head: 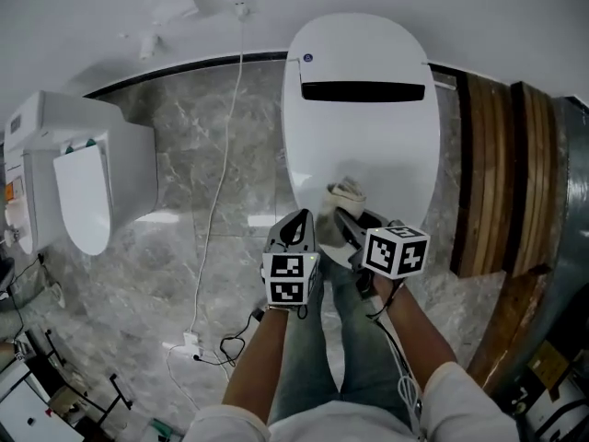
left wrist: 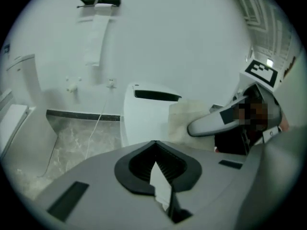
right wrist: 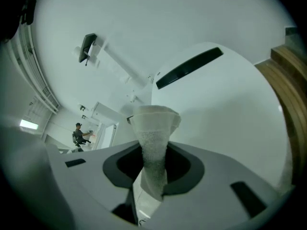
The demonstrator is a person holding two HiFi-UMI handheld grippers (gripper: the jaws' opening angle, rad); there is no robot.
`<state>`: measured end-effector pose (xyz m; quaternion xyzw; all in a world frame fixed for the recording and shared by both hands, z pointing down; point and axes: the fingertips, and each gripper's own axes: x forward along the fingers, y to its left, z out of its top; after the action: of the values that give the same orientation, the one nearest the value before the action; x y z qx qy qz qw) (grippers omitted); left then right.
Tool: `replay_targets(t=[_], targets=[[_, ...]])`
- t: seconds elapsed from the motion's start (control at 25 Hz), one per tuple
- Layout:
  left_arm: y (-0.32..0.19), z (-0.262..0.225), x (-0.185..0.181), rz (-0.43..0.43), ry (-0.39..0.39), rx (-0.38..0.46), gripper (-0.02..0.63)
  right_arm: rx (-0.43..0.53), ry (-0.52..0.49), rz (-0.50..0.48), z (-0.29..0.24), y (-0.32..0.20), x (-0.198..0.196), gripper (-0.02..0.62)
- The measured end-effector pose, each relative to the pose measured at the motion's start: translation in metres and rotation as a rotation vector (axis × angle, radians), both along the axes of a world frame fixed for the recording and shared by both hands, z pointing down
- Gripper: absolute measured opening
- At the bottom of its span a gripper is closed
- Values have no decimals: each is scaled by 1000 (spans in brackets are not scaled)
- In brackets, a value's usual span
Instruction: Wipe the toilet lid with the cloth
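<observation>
Two hand-held grippers nearest the camera, side by side above the knees. Left hand-held gripper (head: 298,221): jaws together, nothing between them, just off the near-left edge of the lid (head: 359,136). Right hand-held gripper (head: 347,217): clamped on the cloth (head: 348,191), a bunched cream wad sticking out past the jaws over the near end of the lid.

Judged as the very start of the wipe: cloth at the near end, nearly all of the white surface yet to cover. Next, most likely: press the wad down flat, then sweep away toward the dark strip (head: 364,91) at the far end and back again in passes side by side. Calls for a firm clamp so as not to drop the cloth, and for even pressure over the curved top. Left either kept clear or used to steady.

Hard to tell: whether touching the lid or just above it. Hidden: the near rim, behind both grippers and their marker cubes, and everything under the lid. Farther off, cut by the frame edges: wooden slats (head: 497,173) at the right, a second toilet (head: 83,196) at the left. Between, a white cable (head: 221,182) from the wall down across the marble floor (head: 175,127), its far end lost among clutter
</observation>
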<state>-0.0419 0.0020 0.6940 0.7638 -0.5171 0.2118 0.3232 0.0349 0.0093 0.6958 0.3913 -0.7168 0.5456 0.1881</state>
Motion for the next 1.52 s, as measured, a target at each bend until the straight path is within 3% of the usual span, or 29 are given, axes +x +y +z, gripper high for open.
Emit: replay_targets(t=[0.12, 0.28, 0.44, 0.56, 0.72, 0.92, 1.16, 1.32, 1.52], targets=[[-37, -2, -25, -107, -5, -34, 14, 29, -52, -22, -1, -51, -30, 101], [-83, 9, -65, -203, -78, -72, 12, 87, 4, -113, 16, -133, -71, 101], [-100, 19, -83, -237, -96, -89, 14, -14, -22, -189, 41, -162, -97, 101], [-106, 24, -76, -254, -64, -98, 14, -54, -16, -233, 48, -167, -88, 101], [-111, 27, -38, -246, -21, -107, 14, -59, 2, -229, 49, -176, -47, 101], [-115, 25, 39, -125, 5, -101, 14, -58, 22, -221, 49, -179, 31, 101], [-100, 31, 119, -3, 22, -128, 14, -51, 62, -87, 51, -186, 155, 103], [-86, 33, 145, 43, 24, -149, 14, -30, 205, -53, 53, -188, 222, 103], [-78, 33, 150, 61, 26, -137, 14, -18, 294, -35, 52, -192, 243, 103]])
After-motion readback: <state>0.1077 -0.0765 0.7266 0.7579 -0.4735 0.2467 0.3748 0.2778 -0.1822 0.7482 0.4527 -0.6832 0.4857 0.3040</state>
